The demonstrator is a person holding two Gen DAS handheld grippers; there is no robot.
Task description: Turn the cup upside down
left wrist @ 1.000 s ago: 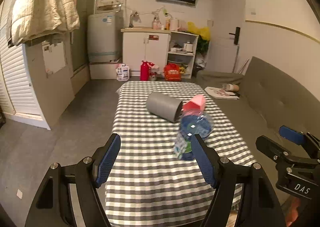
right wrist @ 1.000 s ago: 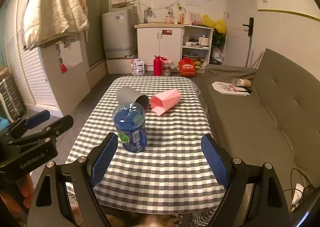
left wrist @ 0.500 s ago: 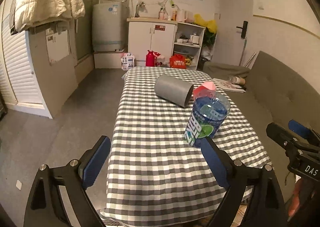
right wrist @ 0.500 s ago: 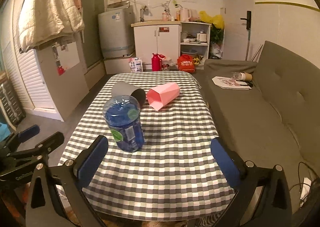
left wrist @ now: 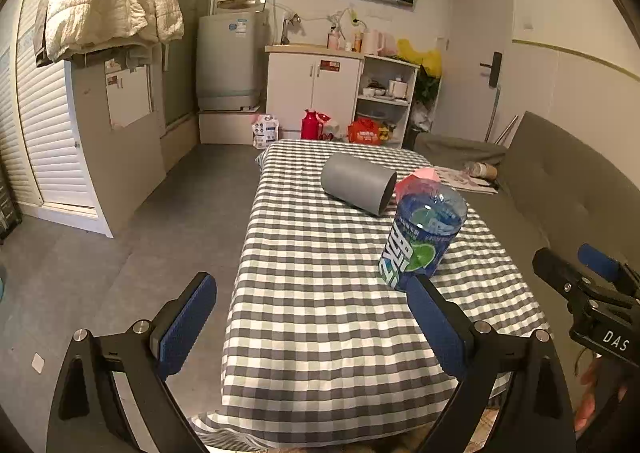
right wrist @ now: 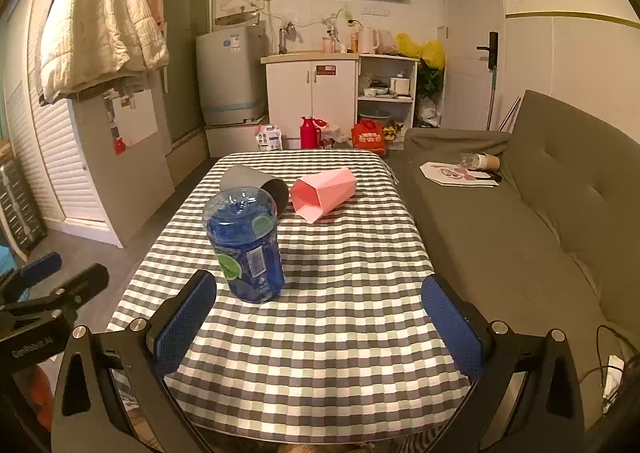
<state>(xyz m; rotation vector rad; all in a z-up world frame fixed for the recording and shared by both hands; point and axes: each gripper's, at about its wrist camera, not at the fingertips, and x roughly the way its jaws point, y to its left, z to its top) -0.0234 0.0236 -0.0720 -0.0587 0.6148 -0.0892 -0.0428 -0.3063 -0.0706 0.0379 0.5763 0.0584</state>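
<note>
A clear blue cup (left wrist: 422,237) with a green label stands upside down on the checked table (left wrist: 320,293); it also shows in the right wrist view (right wrist: 246,245). A grey cup (left wrist: 358,183) lies on its side behind it, also in the right wrist view (right wrist: 256,183). A pink faceted cup (right wrist: 324,193) lies on its side beside the grey one; only its tip (left wrist: 420,175) shows in the left wrist view. My left gripper (left wrist: 312,317) is open and empty at the table's near edge. My right gripper (right wrist: 320,317) is open and empty, short of the blue cup.
A grey sofa (right wrist: 540,213) runs along the table's right side, with papers and a bottle on it. Bare floor (left wrist: 140,233) lies to the left. Cabinets and a washing machine (right wrist: 232,77) stand at the far wall.
Both grippers have drawn back from the table and opened wider. The blue cup, tilted and blurred a second ago, now stands still on the cloth.
</note>
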